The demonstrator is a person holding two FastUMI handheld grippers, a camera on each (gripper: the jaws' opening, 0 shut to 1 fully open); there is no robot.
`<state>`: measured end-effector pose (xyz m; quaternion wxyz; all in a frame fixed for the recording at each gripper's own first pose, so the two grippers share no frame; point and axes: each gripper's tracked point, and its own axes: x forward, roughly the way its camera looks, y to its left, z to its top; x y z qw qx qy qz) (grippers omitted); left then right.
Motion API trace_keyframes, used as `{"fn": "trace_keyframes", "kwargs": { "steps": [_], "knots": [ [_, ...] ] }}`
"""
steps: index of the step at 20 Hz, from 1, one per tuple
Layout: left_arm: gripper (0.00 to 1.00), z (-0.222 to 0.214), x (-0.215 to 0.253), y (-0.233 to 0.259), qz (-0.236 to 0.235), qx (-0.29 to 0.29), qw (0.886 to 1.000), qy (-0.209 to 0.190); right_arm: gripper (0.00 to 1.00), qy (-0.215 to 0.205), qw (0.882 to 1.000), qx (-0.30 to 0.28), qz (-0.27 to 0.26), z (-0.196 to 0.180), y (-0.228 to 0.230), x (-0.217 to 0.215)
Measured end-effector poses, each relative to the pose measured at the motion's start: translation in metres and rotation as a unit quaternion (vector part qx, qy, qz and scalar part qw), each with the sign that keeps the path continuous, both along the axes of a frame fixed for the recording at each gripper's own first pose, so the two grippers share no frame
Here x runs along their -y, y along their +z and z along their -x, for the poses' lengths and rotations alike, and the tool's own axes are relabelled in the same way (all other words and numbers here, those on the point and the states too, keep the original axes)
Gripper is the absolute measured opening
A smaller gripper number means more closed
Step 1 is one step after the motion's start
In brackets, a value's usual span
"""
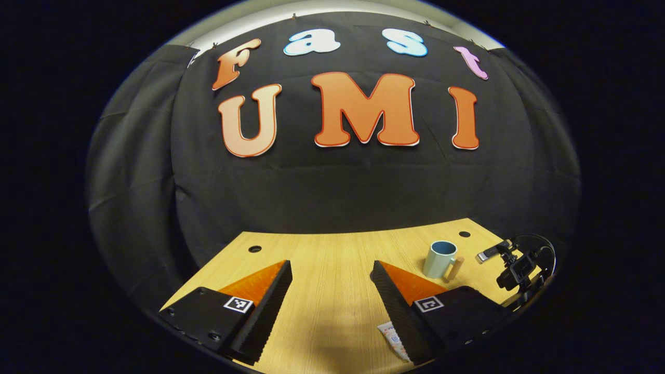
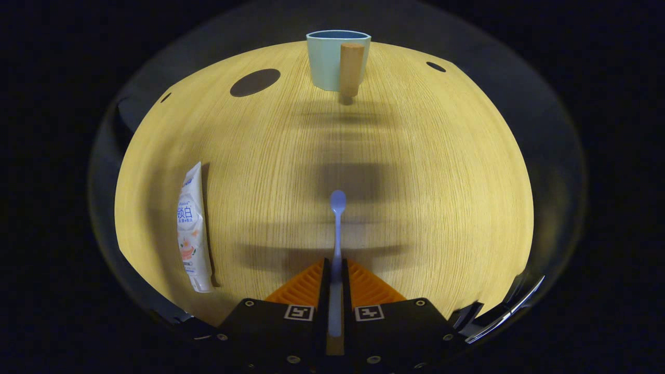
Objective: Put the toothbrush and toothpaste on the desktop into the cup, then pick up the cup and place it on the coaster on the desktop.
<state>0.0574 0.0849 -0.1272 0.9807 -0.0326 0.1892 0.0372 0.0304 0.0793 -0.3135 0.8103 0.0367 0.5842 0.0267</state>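
Note:
In the right gripper view a pale blue toothbrush (image 2: 337,228) sticks forward from between my right gripper's (image 2: 335,272) fingers, which are shut on its handle, above the wooden desktop (image 2: 441,182). The pale green cup (image 2: 332,59) with a wooden handle stands upright ahead at the far edge. A white toothpaste tube (image 2: 192,228) lies flat to the left. In the left gripper view my left gripper (image 1: 330,275) stands open over the desktop (image 1: 327,259), the toothpaste tube (image 1: 394,338) lying partly under its right finger. The cup (image 1: 440,259) stands to the right, with the other gripper (image 1: 514,265) beyond it.
A dark round coaster (image 2: 254,82) lies on the desktop left of the cup in the right gripper view. Small holes (image 1: 254,249) mark the desktop's far corners. The black cloth wall rises right behind the desk's far edge in the left gripper view.

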Motion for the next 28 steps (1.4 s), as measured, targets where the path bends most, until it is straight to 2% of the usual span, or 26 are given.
{"fn": "trace_keyframes", "kwargs": {
  "steps": [4,8,10,12,19,23,24,26,27,28],
  "knots": [
    [0.96,-0.002,0.026,-0.024,0.031,-0.049,0.998,-0.029,0.11,-0.003,1.000,0.002,-0.018,-0.001,0.000,-0.002],
    [0.97,0.004,0.065,-0.058,0.082,-0.125,0.986,-0.071,0.06,-0.016,0.998,0.007,-0.061,-0.002,0.006,-0.010],
    [0.98,0.016,0.087,-0.084,0.103,-0.183,0.973,-0.098,0.06,-0.018,0.998,0.021,-0.064,-0.006,0.012,-0.008],
    [0.98,0.023,0.101,-0.105,0.121,-0.229,0.960,-0.109,0.06,-0.019,0.997,0.029,-0.073,-0.006,0.019,-0.008],
    [0.96,0.055,0.112,-0.153,0.163,-0.350,0.918,-0.091,0.06,-0.006,0.993,0.084,-0.079,-0.007,0.055,0.007],
    [0.96,0.077,0.115,-0.182,0.171,-0.417,0.889,-0.079,0.06,0.025,0.989,0.123,-0.072,-0.007,0.075,0.012],
    [0.90,0.084,0.111,-0.189,0.165,-0.442,0.879,-0.072,0.06,0.031,0.988,0.132,-0.069,-0.007,0.081,0.013],
    [0.89,0.094,0.105,-0.198,0.161,-0.473,0.864,-0.069,0.06,0.038,0.986,0.148,-0.063,-0.008,0.090,0.016],
    [0.89,0.094,0.102,-0.199,0.159,-0.480,0.860,-0.067,0.06,0.042,0.985,0.154,-0.059,-0.008,0.094,0.018],
    [0.82,0.095,0.099,-0.201,0.158,-0.489,0.855,-0.065,0.06,0.046,0.984,0.161,-0.056,-0.009,0.098,0.019]
  ]
}}
